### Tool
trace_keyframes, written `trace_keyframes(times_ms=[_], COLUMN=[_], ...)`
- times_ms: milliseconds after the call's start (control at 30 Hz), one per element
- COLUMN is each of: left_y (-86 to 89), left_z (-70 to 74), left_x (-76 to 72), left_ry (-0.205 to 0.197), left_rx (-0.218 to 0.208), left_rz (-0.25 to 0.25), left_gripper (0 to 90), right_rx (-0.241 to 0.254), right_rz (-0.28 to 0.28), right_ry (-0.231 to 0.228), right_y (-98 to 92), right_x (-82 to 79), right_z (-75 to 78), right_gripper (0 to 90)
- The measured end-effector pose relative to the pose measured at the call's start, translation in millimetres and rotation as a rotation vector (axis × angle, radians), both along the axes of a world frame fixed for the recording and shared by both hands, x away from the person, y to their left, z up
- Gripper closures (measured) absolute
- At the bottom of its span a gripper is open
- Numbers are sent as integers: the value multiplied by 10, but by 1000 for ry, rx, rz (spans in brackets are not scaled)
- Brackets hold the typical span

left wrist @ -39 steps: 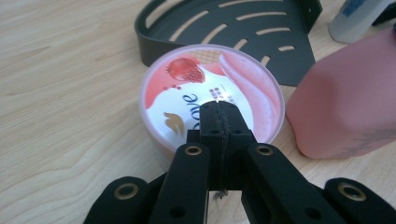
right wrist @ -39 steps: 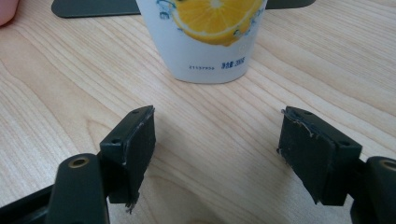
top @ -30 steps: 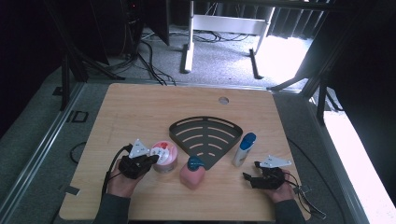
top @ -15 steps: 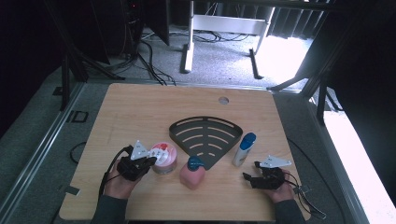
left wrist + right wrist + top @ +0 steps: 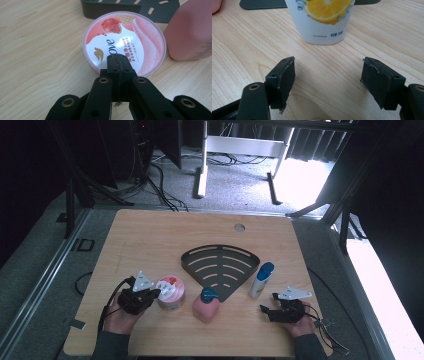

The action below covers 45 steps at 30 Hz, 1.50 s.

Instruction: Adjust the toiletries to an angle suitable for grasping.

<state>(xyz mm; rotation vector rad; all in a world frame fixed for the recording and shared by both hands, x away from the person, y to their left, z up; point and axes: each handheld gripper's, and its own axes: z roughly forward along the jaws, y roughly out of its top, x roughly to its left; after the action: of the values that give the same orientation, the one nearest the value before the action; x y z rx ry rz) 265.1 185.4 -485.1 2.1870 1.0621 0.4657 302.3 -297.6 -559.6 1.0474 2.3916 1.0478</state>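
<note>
Your left gripper (image 5: 117, 60), jaws pressed together on nothing, hovered over the pink tub (image 5: 125, 42) at frame centre; your right gripper (image 5: 328, 75) gaped wide below the orange-printed bottle (image 5: 323, 20).

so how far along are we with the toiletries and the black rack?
Nothing looks done: the black rack holds nothing. The round tub, pink bottle and white tube stand on the table beside it. In hand: the left gripper, jaws shut and empty, sits over the tub's near rim; the right gripper is open, facing the tube, apart from it. Left: probably moving all three.
</note>
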Motion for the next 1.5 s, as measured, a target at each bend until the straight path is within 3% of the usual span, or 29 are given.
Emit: trace_keyframes(times_ms=[533,833,867,1067,1100,1167,1500], left_y=[321,363,345,261,152,98,-126], left_z=[-5,8,17,76,123,148,184], left_x=[-124,-124,-122,-136,-157,-163,-179], left_ry=[10,21,20,4,-7,-11,6], left_rx=[-18,-17,-39,-56,-46,-60,-99], left_rz=[63,93,85,52,14,-9,-82], left_gripper=[900,867,850,778,740,733,669], right_rx=[1,1,1,1,1,1,0], right_rz=[-1,0,0,0,0,0,0], right_ry=[0,0,0,0,0,0,0], right_y=[1,0,0,0,0,0,0], right_x=[0,0,0,0,1,0,0], right_z=[0,0,0,0,0,0,0], right_gripper=[267,267,267,266,266,267,266])
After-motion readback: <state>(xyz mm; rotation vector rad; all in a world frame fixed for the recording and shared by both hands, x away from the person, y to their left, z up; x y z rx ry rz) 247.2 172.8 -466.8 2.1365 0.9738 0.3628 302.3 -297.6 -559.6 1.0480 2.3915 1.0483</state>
